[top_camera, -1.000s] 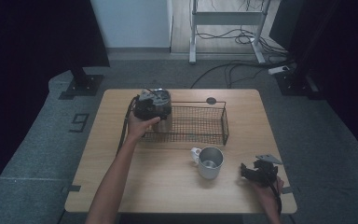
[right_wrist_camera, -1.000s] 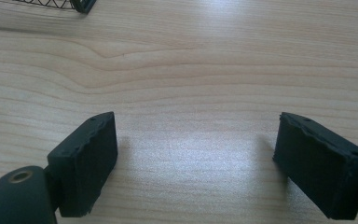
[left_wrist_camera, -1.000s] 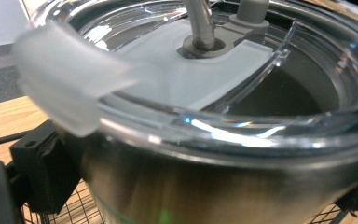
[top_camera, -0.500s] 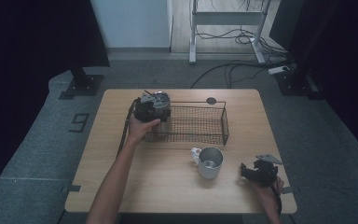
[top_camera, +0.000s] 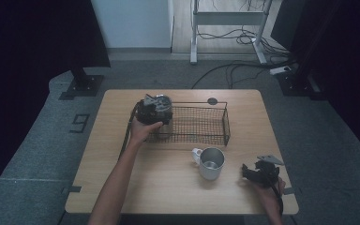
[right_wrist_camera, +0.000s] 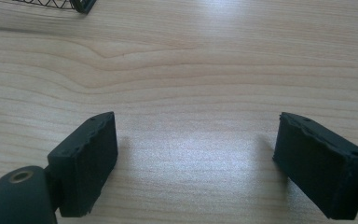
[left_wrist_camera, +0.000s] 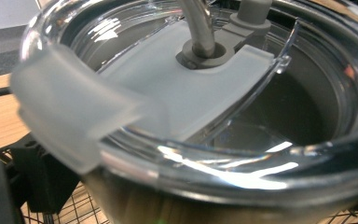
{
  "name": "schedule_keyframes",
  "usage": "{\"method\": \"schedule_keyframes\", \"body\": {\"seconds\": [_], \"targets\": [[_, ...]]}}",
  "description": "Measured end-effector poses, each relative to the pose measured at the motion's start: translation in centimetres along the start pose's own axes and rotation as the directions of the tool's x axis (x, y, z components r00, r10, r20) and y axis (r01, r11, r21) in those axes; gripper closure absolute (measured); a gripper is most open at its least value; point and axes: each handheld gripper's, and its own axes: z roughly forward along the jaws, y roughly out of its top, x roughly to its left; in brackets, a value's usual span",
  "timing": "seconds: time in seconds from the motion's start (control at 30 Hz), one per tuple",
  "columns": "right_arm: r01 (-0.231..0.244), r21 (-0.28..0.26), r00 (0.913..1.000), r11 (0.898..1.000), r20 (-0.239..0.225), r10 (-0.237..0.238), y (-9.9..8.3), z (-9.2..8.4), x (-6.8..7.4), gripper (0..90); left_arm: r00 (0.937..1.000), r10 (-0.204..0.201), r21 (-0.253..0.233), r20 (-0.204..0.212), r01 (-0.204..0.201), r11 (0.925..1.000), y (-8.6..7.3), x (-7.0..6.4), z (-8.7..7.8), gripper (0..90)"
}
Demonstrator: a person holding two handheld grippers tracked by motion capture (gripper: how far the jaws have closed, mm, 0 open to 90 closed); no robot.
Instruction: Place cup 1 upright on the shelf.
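The left gripper [top_camera: 153, 108] is seen at the 9 o'clock end of the wire basket [top_camera: 225, 123], pressed close against a lidded tumbler [left_wrist_camera: 261, 182]. One black jaw is visible beside the tumbler's wall at 7 o'clock in the left gripper view. The other jaw is hidden, so it cannot be told whether the wall is clamped or merely straddled.

The tumbler is judged to be stiff and moderately heavy, with a metal body. Its smooth wall is likely to be slippery under the pads. The clear lid [left_wrist_camera: 307, 84] looks brittle and may only be pushed on, so a hold is better taken across the body below the rim. The lid, its frosted slider [left_wrist_camera: 168, 88] and the straw [left_wrist_camera: 200, 28] are best left alone.

The long axis is held upright or nearly so, with the mouth pointing up toward the gripper's camera and the straw rising toward 12 o'clock. Basket mesh is seen beneath the tumbler, but contact with it cannot be confirmed.

Further out, a steel mug [top_camera: 211, 162] stands on the table [top_camera: 112, 178] at 6 o'clock from the basket, well apart from the tumbler. At 3 o'clock from the mug the right gripper [right_wrist_camera: 198, 130] is rested low over bare wood, its jaws spread wide with nothing between them.
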Motion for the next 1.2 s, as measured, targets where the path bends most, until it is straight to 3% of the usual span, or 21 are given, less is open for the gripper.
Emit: {"method": "schedule_keyframes", "body": {"seconds": [0.57,0.8,0.97,1.2], "targets": [[0.000,0.000,1.0000,1.000,0.000,0.000,0.0,0.0,0.0,13.0,0.9999,0.014,0.000,-0.009,-0.014,0.9999,-0.9,-0.6,-0.1,3.0],[0.000,0.000,1.0000,1.000,0.000,0.000,0.0,0.0,0.0,13.0,0.9999,-0.011,-0.013,0.008,0.011,0.9999,-1.0,-0.5,-0.3,2.1],[0.000,0.000,1.0000,1.000,0.000,0.000,0.0,0.0,0.0,13.0,0.9988,-0.029,-0.032,0.040,0.030,0.9990,-1.0,-0.4,-1.0,0.0],[0.000,0.000,1.0000,1.000,0.000,0.000,0.0,0.0,0.0,13.0,0.9984,-0.034,-0.064,0.045,0.037,0.9973,-0.8,-0.6,-2.7,0.0]]}}
